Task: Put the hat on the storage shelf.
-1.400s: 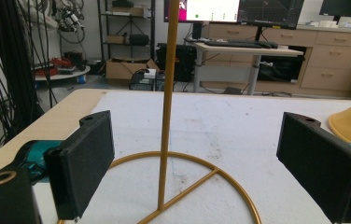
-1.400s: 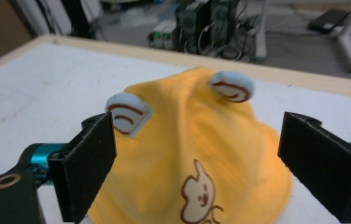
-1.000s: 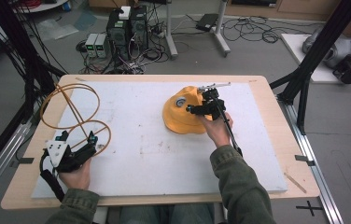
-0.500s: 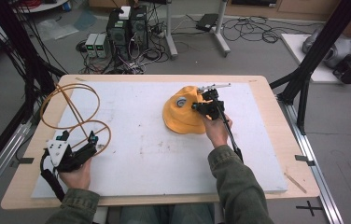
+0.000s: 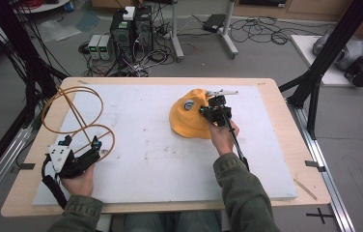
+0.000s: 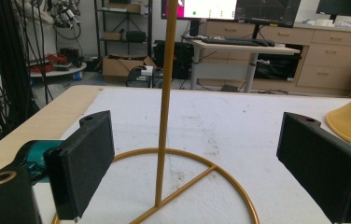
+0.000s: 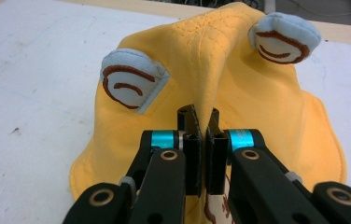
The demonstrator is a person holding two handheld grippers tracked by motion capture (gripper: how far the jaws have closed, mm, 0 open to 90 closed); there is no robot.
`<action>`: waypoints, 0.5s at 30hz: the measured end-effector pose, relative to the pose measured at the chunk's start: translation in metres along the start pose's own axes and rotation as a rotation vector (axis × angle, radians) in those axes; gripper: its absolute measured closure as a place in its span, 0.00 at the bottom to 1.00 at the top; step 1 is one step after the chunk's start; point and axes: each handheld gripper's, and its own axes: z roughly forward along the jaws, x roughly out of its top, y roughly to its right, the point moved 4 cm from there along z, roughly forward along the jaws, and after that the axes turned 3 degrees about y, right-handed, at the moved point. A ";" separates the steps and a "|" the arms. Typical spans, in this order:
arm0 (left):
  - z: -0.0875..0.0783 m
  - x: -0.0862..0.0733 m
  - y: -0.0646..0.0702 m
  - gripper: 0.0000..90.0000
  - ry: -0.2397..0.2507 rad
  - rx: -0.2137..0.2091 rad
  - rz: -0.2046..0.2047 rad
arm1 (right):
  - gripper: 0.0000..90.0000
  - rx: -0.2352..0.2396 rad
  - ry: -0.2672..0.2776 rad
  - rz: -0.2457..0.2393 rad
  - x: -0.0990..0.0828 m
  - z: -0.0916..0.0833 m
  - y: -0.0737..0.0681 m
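Fabric of a yellow hat point(image 7: 239, 88) is pinched into a ridge between the jaws of the right gripper point(image 7: 205, 122), which are clenched on it; the fold swallows the jaw tips, so how deep the cloth runs between them cannot be told. Two pale blue ear patches point(image 7: 131, 80) with brown stitched curves stand on the crown either side of the ridge. Some brown print shows low on the cloth beneath the gripper, too cut off to read. From the high view the hat point(image 5: 187, 121) lies right of centre on the white board point(image 5: 146, 145) that covers the wooden table point(image 5: 286, 121), and the right gripper point(image 5: 212, 110) sits at its right edge, partly covering it, with the right hand point(image 5: 223, 135) behind.

Near the table's left edge stands a gold wire stand point(image 5: 76, 116), its loops overlapping so its exact shape is hard to make out. In the left gripper view, its upright rod point(image 6: 165, 93) rises out of the top of the frame from a round base ring point(image 6: 183, 158). The left gripper point(image 6: 197, 154) is released, jaws wide apart, one on each side of the rod and not touching it. The left hand point(image 5: 78, 181) holds that gripper point(image 5: 90, 150) by the stand's base.
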 end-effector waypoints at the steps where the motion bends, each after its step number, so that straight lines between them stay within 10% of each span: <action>1: 0.000 0.000 0.000 0.13 -0.002 0.000 0.000 | 0.99 -0.004 0.010 0.001 0.000 -0.001 0.000; 7: 0.000 0.000 -0.001 0.13 -0.001 0.003 -0.004 | 0.99 -0.002 0.094 -0.004 0.004 -0.011 0.000; 15: 0.000 -0.001 -0.001 0.13 -0.007 0.003 -0.004 | 0.99 0.049 0.355 -0.019 0.026 -0.053 -0.007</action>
